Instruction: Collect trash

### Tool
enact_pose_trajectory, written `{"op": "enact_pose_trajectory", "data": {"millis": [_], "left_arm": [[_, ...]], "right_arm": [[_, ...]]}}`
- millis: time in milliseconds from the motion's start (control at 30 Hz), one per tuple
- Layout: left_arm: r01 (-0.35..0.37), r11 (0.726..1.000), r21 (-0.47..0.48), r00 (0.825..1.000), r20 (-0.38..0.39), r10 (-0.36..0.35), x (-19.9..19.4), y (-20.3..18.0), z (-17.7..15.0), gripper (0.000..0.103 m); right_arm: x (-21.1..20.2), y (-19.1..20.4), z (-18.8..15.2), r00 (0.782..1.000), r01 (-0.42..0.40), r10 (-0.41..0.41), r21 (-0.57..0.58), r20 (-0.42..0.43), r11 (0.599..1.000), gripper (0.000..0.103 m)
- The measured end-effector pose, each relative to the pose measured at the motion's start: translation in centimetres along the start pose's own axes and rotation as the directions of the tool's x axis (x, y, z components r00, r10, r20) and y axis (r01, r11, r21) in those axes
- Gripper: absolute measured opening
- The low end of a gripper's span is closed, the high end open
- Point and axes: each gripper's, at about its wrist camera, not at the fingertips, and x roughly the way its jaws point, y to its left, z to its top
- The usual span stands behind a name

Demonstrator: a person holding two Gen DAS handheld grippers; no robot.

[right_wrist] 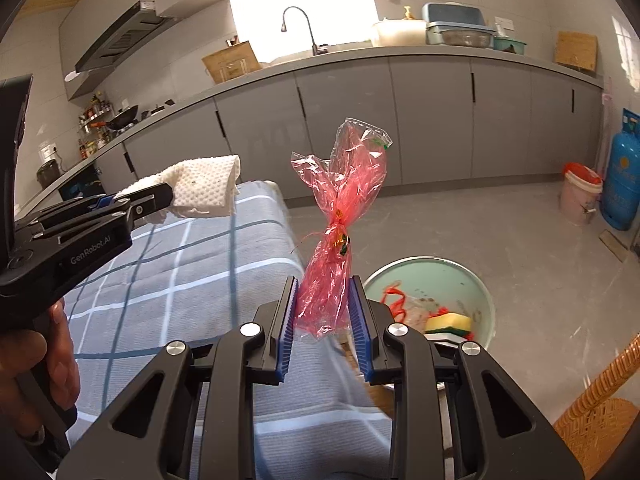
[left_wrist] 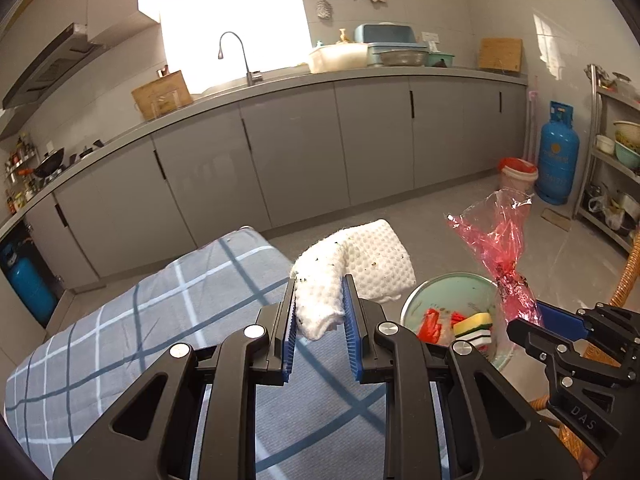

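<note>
The left gripper has its jaws clenched on a white dimpled paper towel, speckled with dark crumbs, held in the air above the far right corner of the tabletop with its blue-and-white checked cloth. The right gripper has its jaws grasping the lower end of a crumpled red cellophane wrapper (tied at its waist with a bit of gold and green), which stands upright above the jaws. Both pieces of trash hang clear of the cloth. On the floor just beyond the tabletop's right edge sits a pale green trash bin, holding a yellow sponge and red scraps. The wrapper is held beside the bin's near rim.
</note>
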Motion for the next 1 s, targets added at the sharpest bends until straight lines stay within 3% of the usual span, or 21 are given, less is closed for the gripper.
{"op": "enact_pose_trajectory", "data": {"millis": [367,433,467,533,733,800,900,1000], "left_arm": [[0.09,0.994,0.056,0.995,-0.042,-0.088,5.8,-5.9,1.2,0.024],[0.122,0.989,0.09,0.991,-0.058,-0.117,7.0,-7.4,1.2,0.031],[0.114,0.988,0.105,0.992,-0.061,-0.108,7.6,-8.2,1.2,0.034],[0.118,0.987,0.111,0.991,-0.069,-0.111,8.7,-9.2,1.0,0.072],[0.112,0.99,0.085,0.989,-0.108,-0.103,9.4,-8.4,-1.2,0.073],[0.111,0.992,0.065,0.989,-0.105,-0.104,8.3,-7.6,-1.7,0.073],[0.093,0.995,0.039,0.993,-0.07,-0.09,5.9,-6.4,-1.8,0.085],[0.097,0.995,0.003,0.995,-0.036,-0.097,3.2,-5.0,-1.7,0.085]], "right_arm": [[4.2,-6.8,0.8,0.996,0.079,-0.078,0.017,-0.053,0.997,0.029],[5.5,-7.9,0.7,0.996,0.072,-0.071,0.012,-0.06,0.997,0.037],[6.3,-8.6,0.5,0.995,0.083,-0.083,-0.004,-0.059,0.997,0.052],[7.1,-9.8,-0.2,0.989,0.13,-0.13,0.002,-0.067,0.992,0.06],[5.5,-11.0,-2.4,0.987,0.143,-0.138,0.06,-0.079,0.988,0.064],[4.3,-10.8,-2.7,0.986,0.154,-0.149,0.081,-0.071,0.985,0.068],[1.3,-9.9,-2.7,0.99,0.142,-0.139,0.128,-0.03,0.982,0.073],[-1.1,-8.8,-2.6,0.991,0.134,-0.136,0.128,0.007,0.983,0.075]]}}
